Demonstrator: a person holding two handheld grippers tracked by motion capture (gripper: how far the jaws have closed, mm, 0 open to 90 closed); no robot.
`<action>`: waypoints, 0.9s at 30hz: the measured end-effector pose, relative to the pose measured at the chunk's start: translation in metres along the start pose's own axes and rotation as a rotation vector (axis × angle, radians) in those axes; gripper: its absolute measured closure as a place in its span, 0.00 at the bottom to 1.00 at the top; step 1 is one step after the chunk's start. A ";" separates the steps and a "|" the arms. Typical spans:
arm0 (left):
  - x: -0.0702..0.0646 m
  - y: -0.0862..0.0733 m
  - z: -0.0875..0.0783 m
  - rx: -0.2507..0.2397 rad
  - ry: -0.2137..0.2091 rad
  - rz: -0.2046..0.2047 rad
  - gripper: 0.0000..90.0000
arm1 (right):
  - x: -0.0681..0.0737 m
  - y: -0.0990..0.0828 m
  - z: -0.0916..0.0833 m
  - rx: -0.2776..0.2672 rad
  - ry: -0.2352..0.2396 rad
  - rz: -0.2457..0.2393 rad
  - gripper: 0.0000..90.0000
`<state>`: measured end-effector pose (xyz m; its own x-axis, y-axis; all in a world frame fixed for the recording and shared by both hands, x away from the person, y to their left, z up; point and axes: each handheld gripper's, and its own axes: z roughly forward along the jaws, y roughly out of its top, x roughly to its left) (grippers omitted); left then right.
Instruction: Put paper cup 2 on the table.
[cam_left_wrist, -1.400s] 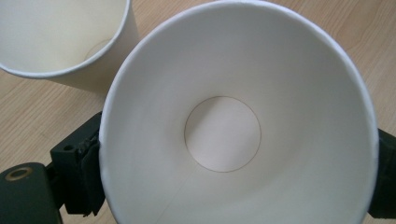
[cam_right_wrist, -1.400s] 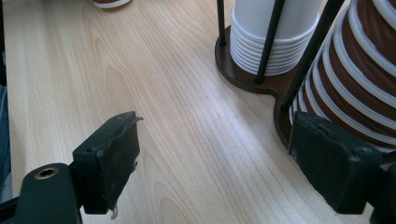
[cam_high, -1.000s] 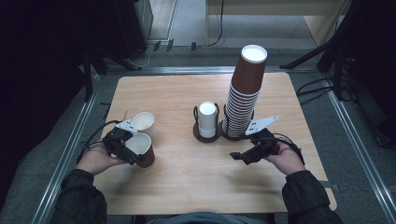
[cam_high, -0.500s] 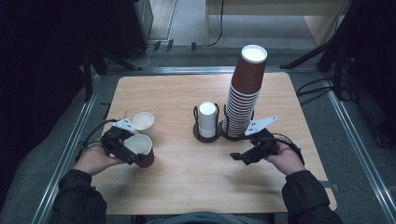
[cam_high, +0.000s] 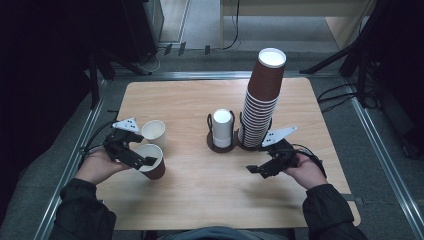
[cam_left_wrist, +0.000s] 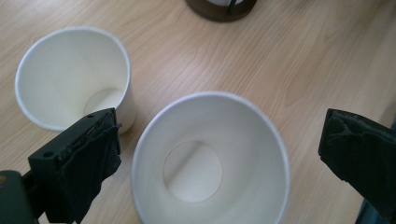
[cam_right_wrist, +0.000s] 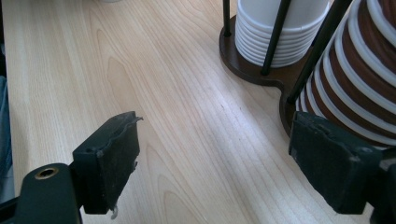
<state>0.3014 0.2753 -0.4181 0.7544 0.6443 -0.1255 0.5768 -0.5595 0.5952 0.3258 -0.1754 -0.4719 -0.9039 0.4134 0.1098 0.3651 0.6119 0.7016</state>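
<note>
Brown cup (cam_high: 152, 161) upright between left gripper's (cam_left_wrist: 219, 154) spread jaws.

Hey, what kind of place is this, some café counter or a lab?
Probably a lab or recording setup, not a café: a bare wooden table framed by metal rails, cables on the floor, and a person's hand-held left gripper around a paper cup.

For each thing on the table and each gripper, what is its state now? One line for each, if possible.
Brown cup: upright, mouth open, empty, between the left jaws.
White cup: upright, empty, standing apart.
Brown cup stack: tall, mouths down, in the holder.
White cup stack: short, mouths down, in the holder.
Holder: upright on the table.
Left gripper: jaws open around the brown cup.
Right gripper: jaws open, empty.
</note>
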 end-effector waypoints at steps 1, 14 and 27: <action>-0.001 0.002 0.001 0.000 0.006 -0.006 0.00 | 0.000 -0.001 0.000 0.000 -0.003 0.000 0.18; -0.017 0.030 0.023 0.034 -0.008 0.031 0.00 | 0.006 -0.009 -0.005 0.016 -0.020 0.008 0.18; -0.042 0.051 0.044 0.031 -0.041 0.061 0.00 | 0.011 -0.011 -0.006 0.011 -0.026 0.007 0.18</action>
<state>0.3133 0.1965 -0.4174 0.8002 0.5871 -0.1224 0.5384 -0.6135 0.5777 0.3106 -0.1824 -0.4743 -0.8952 0.4351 0.0965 0.3743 0.6163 0.6929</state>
